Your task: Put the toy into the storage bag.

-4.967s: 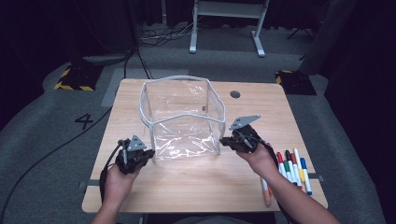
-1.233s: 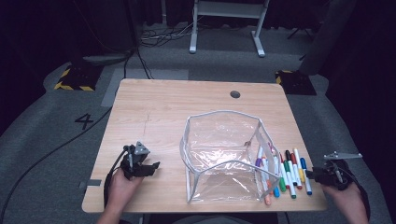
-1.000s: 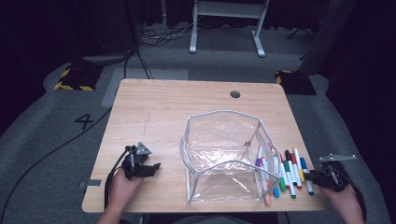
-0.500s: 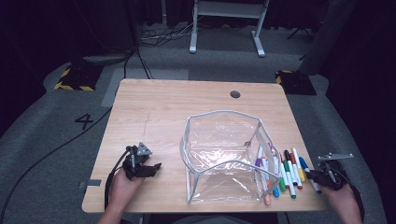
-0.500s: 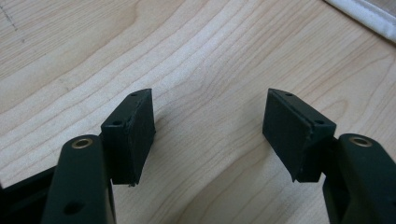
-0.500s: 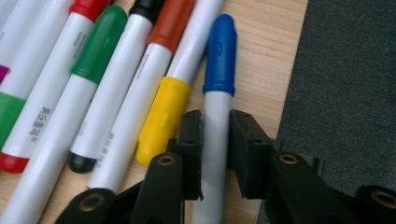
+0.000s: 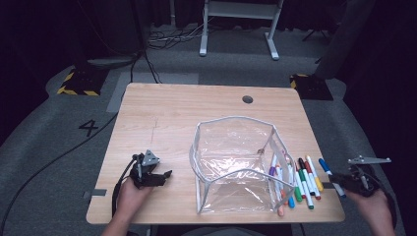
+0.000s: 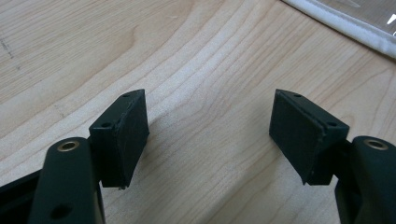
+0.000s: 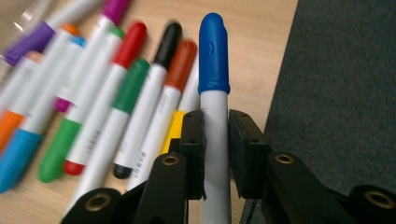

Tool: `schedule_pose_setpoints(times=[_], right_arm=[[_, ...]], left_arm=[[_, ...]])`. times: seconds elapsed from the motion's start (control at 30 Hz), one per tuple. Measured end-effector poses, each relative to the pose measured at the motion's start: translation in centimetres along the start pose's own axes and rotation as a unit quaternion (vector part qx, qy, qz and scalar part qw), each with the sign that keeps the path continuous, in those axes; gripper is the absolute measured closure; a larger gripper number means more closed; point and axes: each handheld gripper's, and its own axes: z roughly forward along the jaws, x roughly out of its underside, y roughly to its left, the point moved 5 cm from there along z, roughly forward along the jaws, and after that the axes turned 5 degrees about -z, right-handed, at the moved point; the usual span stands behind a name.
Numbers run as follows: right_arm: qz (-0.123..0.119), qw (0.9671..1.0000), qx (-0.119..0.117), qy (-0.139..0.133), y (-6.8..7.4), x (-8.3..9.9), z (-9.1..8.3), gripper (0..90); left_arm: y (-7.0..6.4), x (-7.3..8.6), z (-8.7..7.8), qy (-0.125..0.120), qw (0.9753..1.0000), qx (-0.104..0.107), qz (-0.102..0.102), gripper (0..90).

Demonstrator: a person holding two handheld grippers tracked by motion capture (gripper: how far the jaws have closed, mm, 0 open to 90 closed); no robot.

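This looks like a lab or recording studio rather than a home — a single pale wooden table with a cable port stands on grey carpet in a room hung with dark drapes. A "4" is marked on the floor beside it, yellow-and-black hazard-striped blocks sit at the far corners, and loose cables run past a white metal stand — all signs of a numbered test station.
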Motion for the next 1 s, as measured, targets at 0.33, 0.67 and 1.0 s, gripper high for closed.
schedule_pose_setpoints(times=[0.33, 0.67, 1.0], right_arm=[[-0.042, 0.9977, -0.019, -0.05, 0.8, -4.4, -4.3, 76.6], [-0.139, 0.9847, -0.072, -0.077, 5.3, -9.6, -7.3, 76.6], [-0.194, 0.9698, -0.121, -0.085, 8.8, -13.6, -7.9, 76.6]], left_arm=[[0.2, -0.1, 0.0, -0.001, 1.0, 0.001, 0.005, 28.4], [0.1, 0.0, 0.0, 0.0, 1.0, -0.001, 0.004, 28.6], [0.1, 0.2, -0.1, 0.0, 0.9999, -0.008, -0.01, 28.0]])
